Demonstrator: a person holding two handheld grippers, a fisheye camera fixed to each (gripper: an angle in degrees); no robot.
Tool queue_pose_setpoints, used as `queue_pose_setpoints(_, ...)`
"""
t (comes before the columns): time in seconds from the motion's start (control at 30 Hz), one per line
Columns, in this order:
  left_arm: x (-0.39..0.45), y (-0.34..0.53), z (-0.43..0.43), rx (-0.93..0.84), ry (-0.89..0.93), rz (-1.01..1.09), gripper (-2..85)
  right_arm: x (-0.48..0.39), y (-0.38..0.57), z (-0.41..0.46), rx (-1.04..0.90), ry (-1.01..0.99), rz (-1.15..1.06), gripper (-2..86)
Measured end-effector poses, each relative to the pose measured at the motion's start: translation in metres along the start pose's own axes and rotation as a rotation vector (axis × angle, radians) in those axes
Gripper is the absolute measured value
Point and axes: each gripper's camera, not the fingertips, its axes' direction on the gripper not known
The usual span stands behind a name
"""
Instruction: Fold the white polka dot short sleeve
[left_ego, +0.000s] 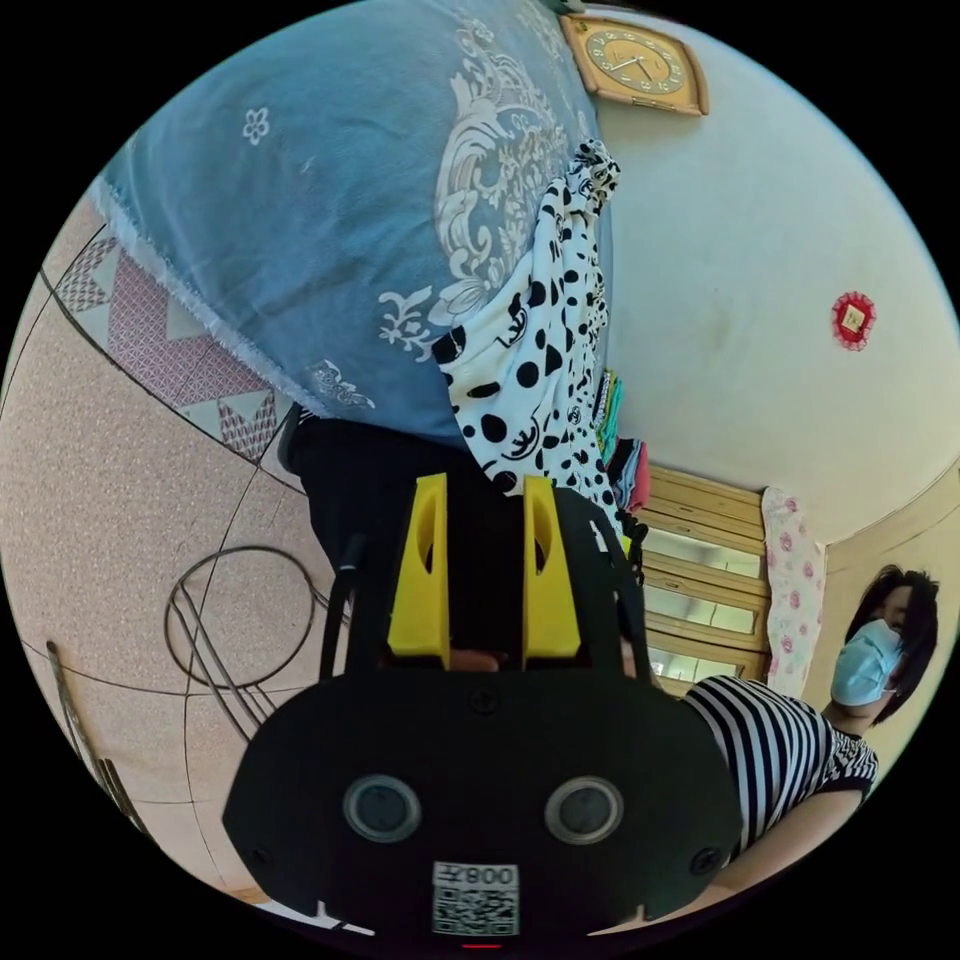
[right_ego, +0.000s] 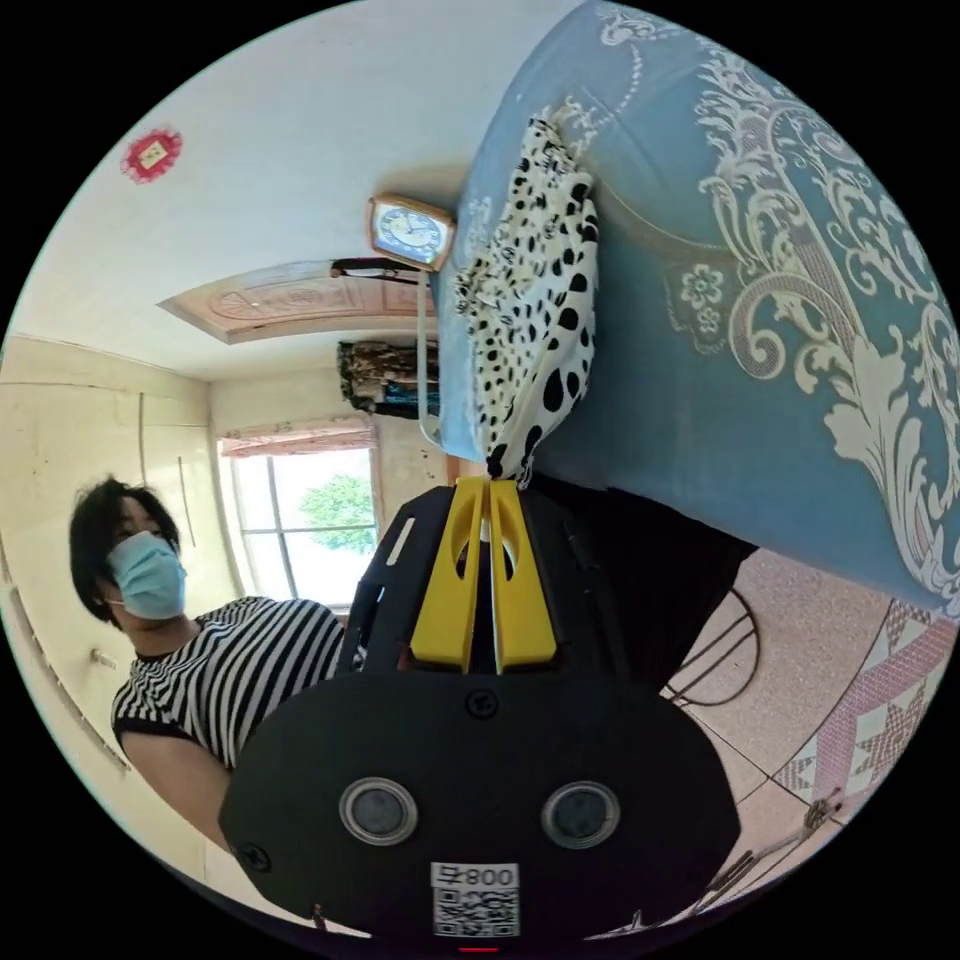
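The white polka dot short sleeve (left_ego: 540, 350) lies bunched along the edge of a blue patterned cloth (left_ego: 330, 220). One end of it hangs off toward me. My left gripper (left_ego: 485, 487) is open, its yellow jaws apart with dark space between them. The garment's lower edge sits just past the tip of one jaw. In the right gripper view the garment (right_ego: 540, 300) stretches from the blue cloth (right_ego: 760, 300) down to my right gripper (right_ego: 490, 483). That gripper is shut on the garment's dangling corner.
A person in a striped top (left_ego: 770, 750) and a face mask stands close beside the grippers (right_ego: 240, 660). A wire stand (left_ego: 220, 630) lies on the tiled floor (left_ego: 110, 480). Folded clothes (left_ego: 625, 465) are stacked near a wooden cabinet (left_ego: 700, 590). A clock (left_ego: 635, 65) hangs on the wall.
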Motion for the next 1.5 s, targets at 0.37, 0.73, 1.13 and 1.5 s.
queue_pose_setpoints(0.37,-0.013,0.006,-0.018,0.124,0.000,0.015,12.8,-0.065,-0.014,-0.011,-0.015,-0.044,-0.159,0.3)
queue_pose_setpoints(0.73,0.051,-0.012,-0.006,0.041,-0.302,0.193,10.7,-0.054,0.004,-0.010,0.002,-0.042,-0.078,0.4)
queue_pose_setpoints(1.13,0.122,0.034,-0.032,0.048,-0.276,0.247,1.6,-0.055,0.029,-0.017,0.004,0.007,-0.046,0.4)
queue_pose_setpoints(1.5,0.217,0.011,-0.059,0.219,0.037,0.289,1.2,-0.018,-0.004,-0.011,0.000,0.077,0.087,0.4)
